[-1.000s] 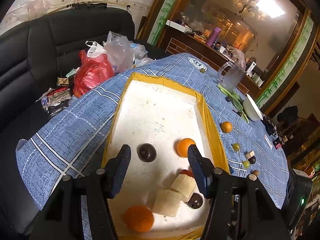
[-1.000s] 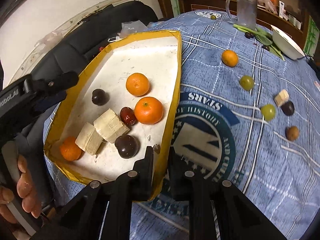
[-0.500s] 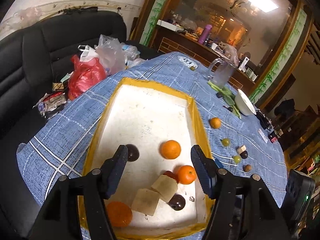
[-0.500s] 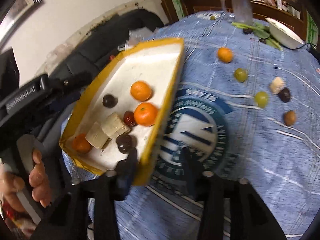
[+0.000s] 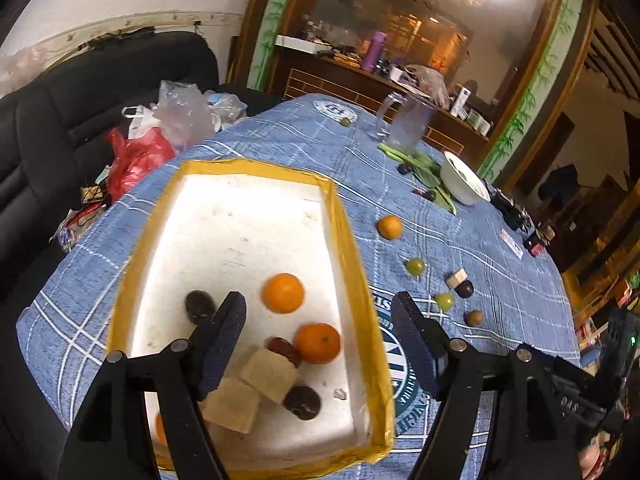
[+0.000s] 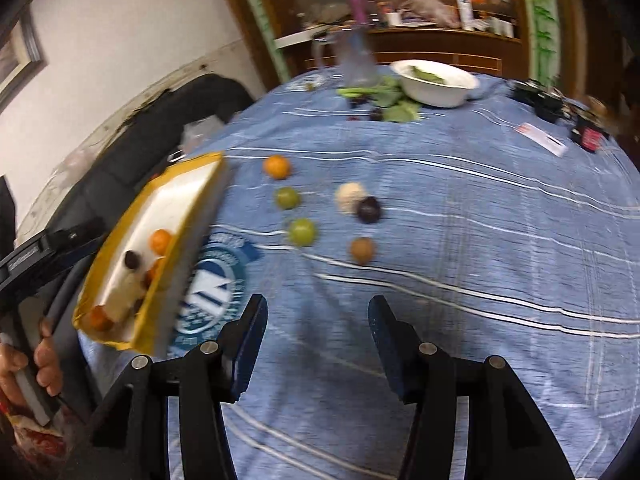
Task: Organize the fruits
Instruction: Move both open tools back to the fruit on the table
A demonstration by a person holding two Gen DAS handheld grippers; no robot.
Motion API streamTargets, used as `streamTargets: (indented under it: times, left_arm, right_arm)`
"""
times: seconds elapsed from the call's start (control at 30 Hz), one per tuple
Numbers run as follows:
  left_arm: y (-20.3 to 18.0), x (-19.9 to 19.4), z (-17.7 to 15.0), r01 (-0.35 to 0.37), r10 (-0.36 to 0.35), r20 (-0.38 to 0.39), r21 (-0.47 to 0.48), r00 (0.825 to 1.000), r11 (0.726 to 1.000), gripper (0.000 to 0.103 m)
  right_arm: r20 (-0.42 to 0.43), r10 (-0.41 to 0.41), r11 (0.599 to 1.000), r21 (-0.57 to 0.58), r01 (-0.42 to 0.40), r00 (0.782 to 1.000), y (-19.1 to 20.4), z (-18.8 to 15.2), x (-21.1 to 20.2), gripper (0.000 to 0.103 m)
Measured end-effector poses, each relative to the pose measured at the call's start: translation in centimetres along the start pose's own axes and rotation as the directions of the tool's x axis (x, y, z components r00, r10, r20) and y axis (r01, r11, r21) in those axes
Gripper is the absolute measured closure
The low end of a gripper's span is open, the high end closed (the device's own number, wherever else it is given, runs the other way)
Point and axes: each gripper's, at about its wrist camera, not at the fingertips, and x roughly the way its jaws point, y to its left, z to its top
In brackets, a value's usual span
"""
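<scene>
Left gripper (image 5: 318, 312) jaws opening, nothing between them, over the near end of the yellow-rimmed tray (image 5: 348, 240); inside lie pale cut chunks (image 5: 268, 372), dark plums (image 5: 303, 401) and tangerines (image 5: 283, 293). Right gripper (image 6: 316, 330) spread, empty, above blue tablecloth (image 6: 460, 240). Beyond: loose green grapes (image 6: 302, 232), tangerine (image 6: 276, 167), white bowl (image 6: 434, 82).

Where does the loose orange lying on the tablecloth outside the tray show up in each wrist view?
Left wrist: the loose orange lies right of centre, beyond the tray's far right corner.
Right wrist: it lies left of centre, above two green fruits.
Shared landmark: the white bowl.
</scene>
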Motion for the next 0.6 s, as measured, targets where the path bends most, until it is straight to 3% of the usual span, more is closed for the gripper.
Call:
streamTargets:
  times: [0.17,0.43,0.6]
  left_arm:
    - [-2.6,1.0,-0.4,0.028,-0.026,-0.033,0.052,0.999,0.998,0.029]
    - [-7.9,3.3,-1.1,0.085,-0.073,-0.079,0.159,0.994,0.984,0.029]
    - [-9.7,5.2,-0.8,0.108,-0.092,-0.102,0.165,0.990,0.980,0.029]
  right_arm:
    - [-0.003,-0.036,0.999,0.025,0.036,0.999,-2.0,0.8,1.0,0.046]
    - [-0.026,-0.091,0.995,-0.029,0.090,0.995,-1.7,2.7,5.3,0.046]
    - [-0.032,-0.113,0.991,-0.074,0.110,0.993,-1.3,3.2,7.3,0.054]
